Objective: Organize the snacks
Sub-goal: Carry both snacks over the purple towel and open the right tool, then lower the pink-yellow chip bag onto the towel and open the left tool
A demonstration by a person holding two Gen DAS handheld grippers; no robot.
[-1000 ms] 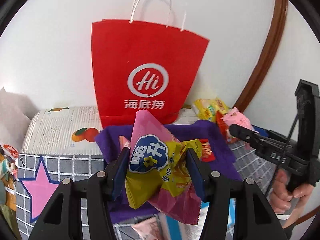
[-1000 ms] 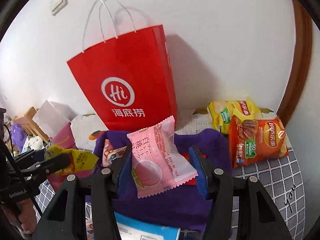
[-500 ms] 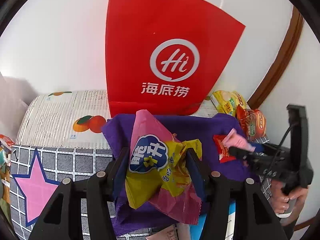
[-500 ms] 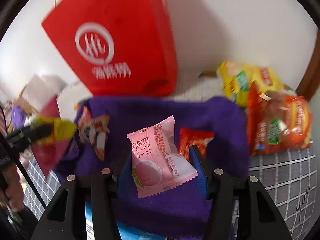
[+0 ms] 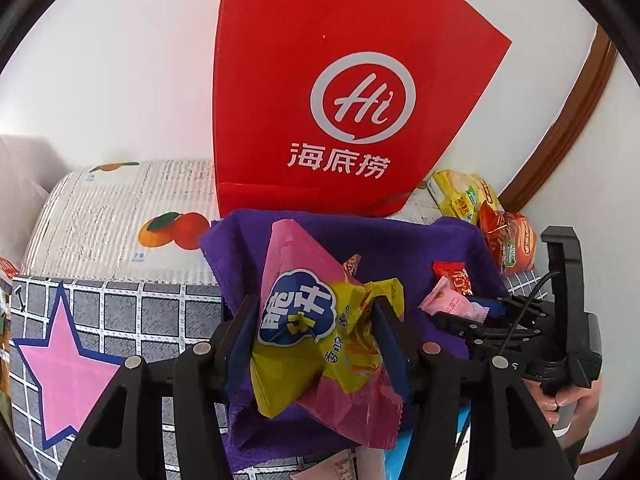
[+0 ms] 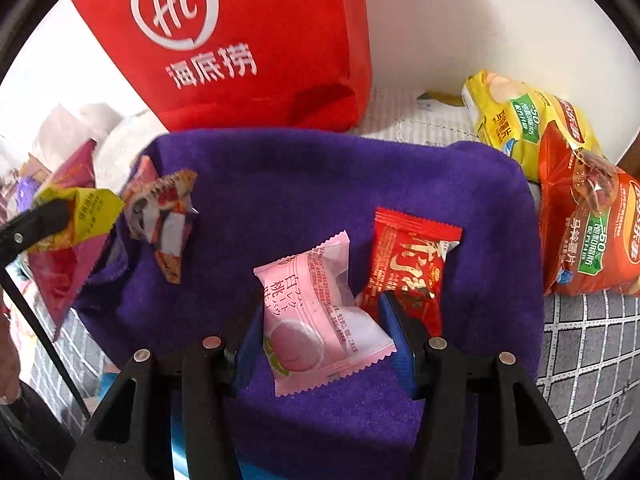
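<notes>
Left hand-held gripper (image 5: 316,332): pinching a pink-yellow chip bag (image 5: 316,336), above the purple cloth's (image 6: 280,200) near edge.
Right hand-held gripper (image 6: 324,332): pinching a pink peach candy (image 6: 316,316), over the cloth, just beside a red candy (image 6: 412,260).
Red paper bag (image 5: 332,92): upright behind cloth.

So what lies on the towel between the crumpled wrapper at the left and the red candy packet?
In the right wrist view, only bare purple towel lies between the crumpled wrapper and the red candy packet.
</notes>
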